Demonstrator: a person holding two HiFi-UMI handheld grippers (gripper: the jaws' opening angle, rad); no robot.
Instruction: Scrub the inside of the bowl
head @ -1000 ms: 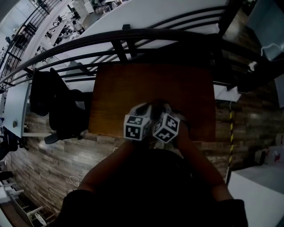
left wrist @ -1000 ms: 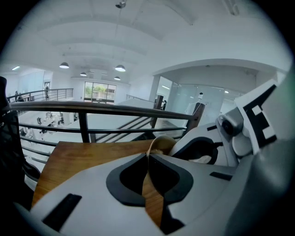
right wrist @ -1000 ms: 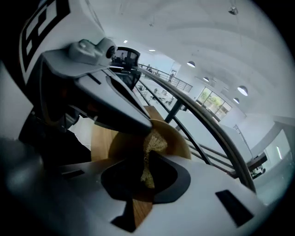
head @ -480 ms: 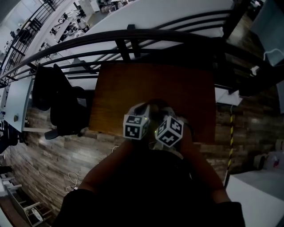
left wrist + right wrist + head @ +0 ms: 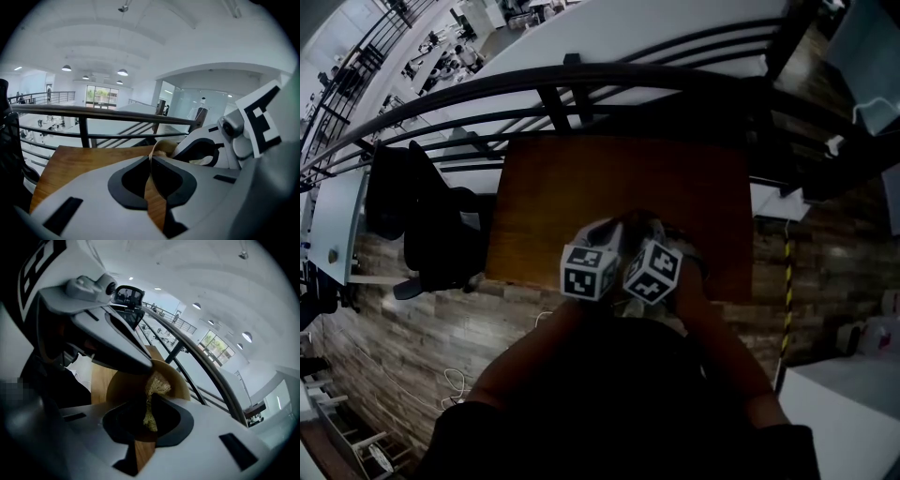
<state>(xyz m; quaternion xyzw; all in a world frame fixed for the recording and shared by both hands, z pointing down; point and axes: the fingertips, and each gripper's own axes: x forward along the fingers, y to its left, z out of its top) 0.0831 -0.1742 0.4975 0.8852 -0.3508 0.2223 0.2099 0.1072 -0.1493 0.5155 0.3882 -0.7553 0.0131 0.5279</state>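
Evidently light and thin-walled, the tan bowl (image 5: pixel 123 383) looks stiff but likely to skid or tip under scrubbing, so its rim is the place to pinch. It is at the near edge of the desk (image 5: pixel 609 178); whether it rests there I cannot tell. The left hand-held gripper (image 5: pixel 151 164) is clenched on that rim, jaws almost together. The right hand-held gripper (image 5: pixel 149 404) is clamped on a straw-coloured scrubbing pad (image 5: pixel 157 383), its tuft inside the bowl.
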